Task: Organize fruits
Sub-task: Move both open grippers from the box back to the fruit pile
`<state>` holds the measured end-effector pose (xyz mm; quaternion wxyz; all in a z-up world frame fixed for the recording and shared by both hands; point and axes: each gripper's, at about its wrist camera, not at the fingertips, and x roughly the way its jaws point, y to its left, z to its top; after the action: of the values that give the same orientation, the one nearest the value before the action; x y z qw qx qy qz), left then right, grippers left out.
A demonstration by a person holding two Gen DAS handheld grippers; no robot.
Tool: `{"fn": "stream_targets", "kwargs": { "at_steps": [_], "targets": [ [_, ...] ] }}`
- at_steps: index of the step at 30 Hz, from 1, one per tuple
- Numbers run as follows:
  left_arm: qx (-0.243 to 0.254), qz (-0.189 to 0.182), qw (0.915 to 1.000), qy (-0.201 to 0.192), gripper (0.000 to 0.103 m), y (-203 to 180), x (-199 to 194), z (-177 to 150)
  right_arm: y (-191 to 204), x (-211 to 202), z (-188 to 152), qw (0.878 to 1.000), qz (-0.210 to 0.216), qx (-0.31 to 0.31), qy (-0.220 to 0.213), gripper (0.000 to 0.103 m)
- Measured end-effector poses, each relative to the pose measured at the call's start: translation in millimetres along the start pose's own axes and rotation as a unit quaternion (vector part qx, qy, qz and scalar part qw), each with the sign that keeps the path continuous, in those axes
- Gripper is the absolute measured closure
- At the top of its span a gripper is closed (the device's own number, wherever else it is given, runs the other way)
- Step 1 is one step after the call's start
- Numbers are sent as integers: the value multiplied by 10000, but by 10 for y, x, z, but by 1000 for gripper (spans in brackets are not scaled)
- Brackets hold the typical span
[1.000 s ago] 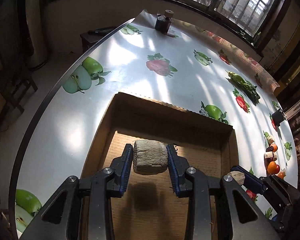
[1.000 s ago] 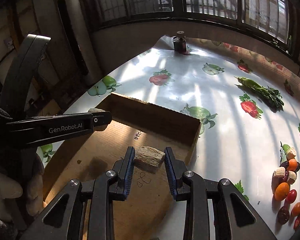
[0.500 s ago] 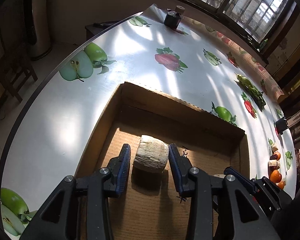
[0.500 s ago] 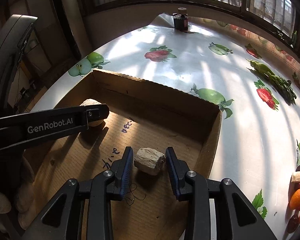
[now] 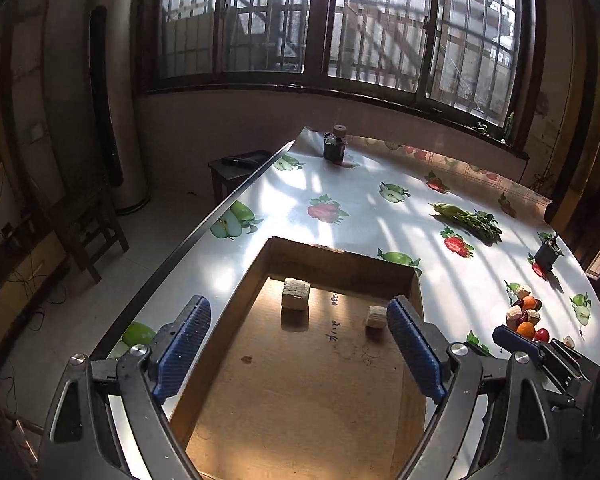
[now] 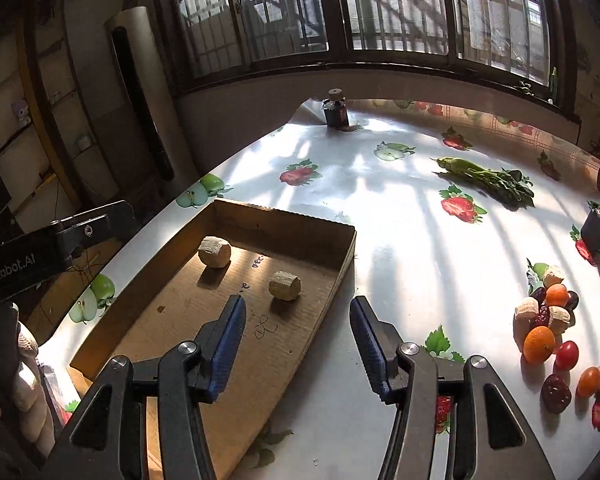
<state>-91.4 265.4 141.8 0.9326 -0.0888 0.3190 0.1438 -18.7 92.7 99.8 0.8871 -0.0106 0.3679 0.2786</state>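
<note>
A shallow cardboard tray (image 5: pixel 342 251) (image 6: pixel 344 264) lies on the table. Two beige chunks lie in it, apart: a larger one (image 5: pixel 296 294) (image 6: pixel 215 252) toward the far left and a smaller one (image 5: pixel 375 317) (image 6: pixel 285 285) to its right. My left gripper (image 5: pixel 296 344) is open and empty, raised above the tray. My right gripper (image 6: pixel 298 340) is open and empty, over the tray's right edge. A pile of small fruits (image 5: pixel 524 316) (image 6: pixel 552 320), orange, red, dark and beige pieces, lies on the table to the right.
The table has a fruit-print cloth (image 5: pixel 356 200). A bunch of green vegetables (image 5: pixel 468 218) (image 6: pixel 488 176) lies at the far right. A dark jar (image 5: pixel 334 146) (image 6: pixel 336 112) stands at the far edge, a small dark pot (image 5: pixel 547 254) (image 6: pixel 598 226) at the right. The table's left edge (image 5: pixel 204 232) drops to the floor.
Both grippers have opened, let go of their beige chunks into the tray, and drawn back and up. The chunks now lie on the tray floor.
</note>
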Motion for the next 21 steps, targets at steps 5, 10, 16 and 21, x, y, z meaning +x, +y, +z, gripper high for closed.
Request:
{"fn": "stream_targets", "kwargs": {
  "at_steps": [5,10,16,21],
  "targets": [
    [326,8,9993,-165,14,-336,-318,-231,-283,-362,-223,9995,-260,135,-96,45],
    [665,131,9972,-311,14,-629,-486,-371,-622,-677,-416,9977,-501,404,-193,45],
    [918,135,9949,-393,14,-881,-600,-458,-1028,-966,-580,9941,-733,734,-332,42],
    [1089,110,9933,-373,14,-1035,-595,-500,-1367,-1117,-702,9899,-891,1026,-400,41]
  ]
}}
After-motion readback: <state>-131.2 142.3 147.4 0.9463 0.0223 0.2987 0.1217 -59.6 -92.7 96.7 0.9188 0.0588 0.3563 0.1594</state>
